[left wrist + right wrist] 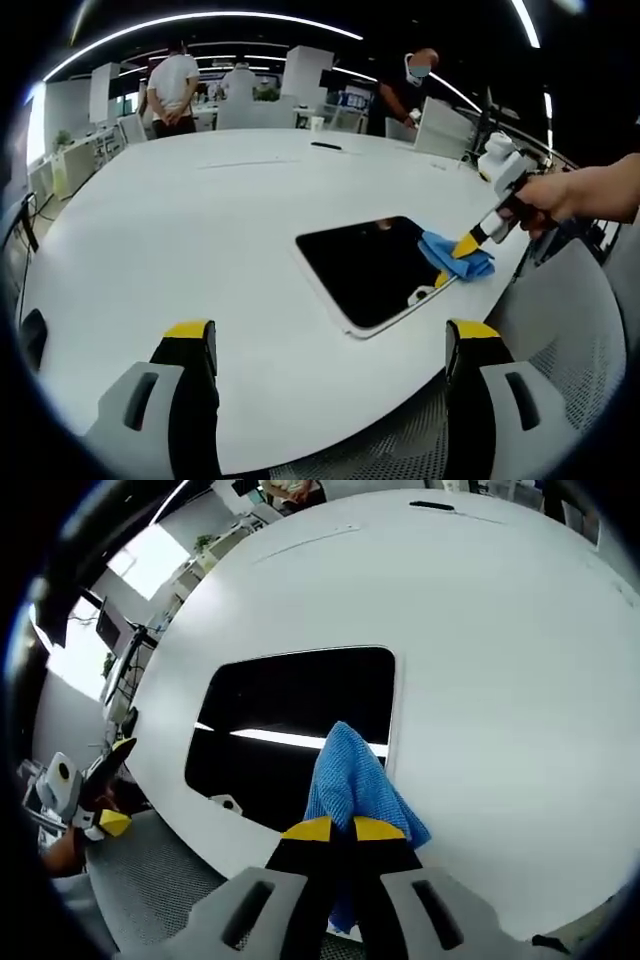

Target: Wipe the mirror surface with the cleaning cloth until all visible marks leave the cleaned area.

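Note:
A dark rectangular mirror (372,268) (290,720) with a white frame lies flat on the white table (200,240) near its edge. My right gripper (338,828) is shut on the blue cleaning cloth (352,780), which rests on the mirror's near side. In the left gripper view that same gripper (470,243) comes in from the right, held by a hand (585,195), pressing the blue cloth (455,255) on the mirror's right corner. My left gripper (330,340) stands open above the table, short of the mirror, holding nothing. It also appears at the left of the right gripper view (95,790).
A grey mesh chair (570,330) stands by the table edge below the mirror. People (172,88) stand beyond the far side of the table. A dark flat object (325,146) lies far across the table. The wide tabletop left of the mirror is bare.

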Motion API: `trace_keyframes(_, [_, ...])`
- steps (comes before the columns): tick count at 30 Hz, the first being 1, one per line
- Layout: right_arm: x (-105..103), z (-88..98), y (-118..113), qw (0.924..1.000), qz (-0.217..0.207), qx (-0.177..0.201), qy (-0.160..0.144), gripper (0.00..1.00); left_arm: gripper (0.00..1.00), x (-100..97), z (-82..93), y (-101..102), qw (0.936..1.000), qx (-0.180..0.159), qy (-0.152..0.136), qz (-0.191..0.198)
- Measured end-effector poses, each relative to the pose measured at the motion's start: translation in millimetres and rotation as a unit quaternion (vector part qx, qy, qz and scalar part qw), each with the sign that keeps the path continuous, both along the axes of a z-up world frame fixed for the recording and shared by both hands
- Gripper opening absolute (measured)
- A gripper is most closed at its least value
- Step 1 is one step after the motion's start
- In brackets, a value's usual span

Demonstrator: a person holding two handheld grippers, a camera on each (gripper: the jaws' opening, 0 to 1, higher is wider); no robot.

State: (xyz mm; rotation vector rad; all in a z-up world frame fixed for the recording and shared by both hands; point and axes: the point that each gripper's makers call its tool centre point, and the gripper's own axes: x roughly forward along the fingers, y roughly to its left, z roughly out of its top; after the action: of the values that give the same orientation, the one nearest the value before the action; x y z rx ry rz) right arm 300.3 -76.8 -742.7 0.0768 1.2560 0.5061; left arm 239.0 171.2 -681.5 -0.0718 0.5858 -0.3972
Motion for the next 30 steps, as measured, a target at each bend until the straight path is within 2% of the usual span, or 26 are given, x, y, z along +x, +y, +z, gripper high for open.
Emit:
trace_keyframes(8, [0, -1.3, 0, 1.0, -0.007, 0.001, 0.001, 0.0, 0.93, 0.7, 1.7, 0, 1.0, -0.002, -0.004, 0.002])
trace_keyframes(12, [1, -1.1, -1, 0.9993, -0.035, 0.007, 0.009, 0.0, 0.94, 0.9, 3.2, 1, 1.0, -0.004, -0.006, 0.005])
trace_keyframes(22, [-1, -0.8, 4, 0.9996, -0.023, -0.015, -0.001, 0.0, 0.94, 1.7, 4.4, 0, 0.9999, -0.008, -0.01, 0.002])
trace_keyframes(27, [-1, -0.9, 9, 0.9996, -0.015, -0.022, -0.003, 0.0, 0.93, 1.4, 3.7, 4, 0.9999, 0.001, -0.009, 0.007])
trace_keyframes(30, [-2, -1.0, 14, 0.9997, -0.016, -0.02, 0.003, 0.0, 0.92, 2.2, 6.6, 8, 0.9997, 0.01, -0.02, 0.011])
